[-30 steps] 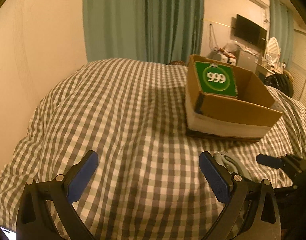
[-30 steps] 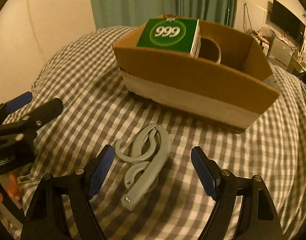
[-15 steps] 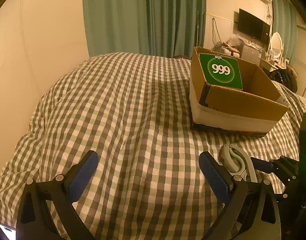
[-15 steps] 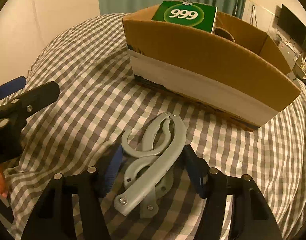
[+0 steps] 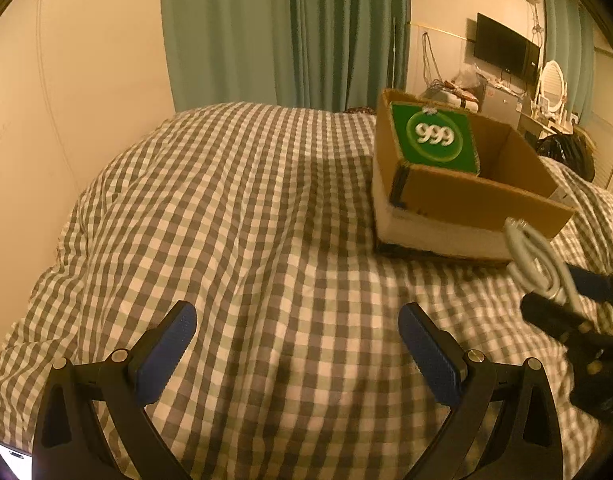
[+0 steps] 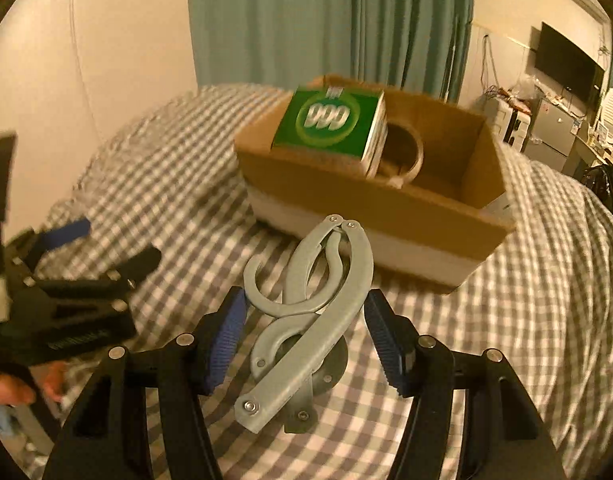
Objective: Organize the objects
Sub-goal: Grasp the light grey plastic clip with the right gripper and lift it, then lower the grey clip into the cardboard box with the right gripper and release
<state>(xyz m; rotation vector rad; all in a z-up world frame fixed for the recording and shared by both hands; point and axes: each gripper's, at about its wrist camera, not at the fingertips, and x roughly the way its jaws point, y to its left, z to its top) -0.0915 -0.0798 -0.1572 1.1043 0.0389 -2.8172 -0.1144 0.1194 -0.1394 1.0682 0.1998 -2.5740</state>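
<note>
My right gripper (image 6: 306,320) is shut on a grey folding hanger (image 6: 330,280) and holds it above the checked bedcover (image 6: 526,320). Behind it stands an open cardboard box (image 6: 386,208) holding a green "999" carton (image 6: 330,120) and a brown tape roll (image 6: 406,148). In the left wrist view the hanger (image 5: 538,256) hangs in front of the box (image 5: 466,196), near its front right corner, with the right gripper (image 5: 566,296) around it. My left gripper (image 5: 296,320) is open over bare bedcover, left of the box, nothing between its fingers.
The bed runs along a cream wall (image 5: 66,120) on the left, with teal curtains (image 5: 286,32) behind it. A black bag (image 5: 566,152) and a cluttered desk lie beyond the box at the right. A person's hand (image 6: 6,392) shows at the lower left.
The right gripper closed around the hanger and has lifted it off the bedcover toward the box. The left gripper stayed open and moved little.
</note>
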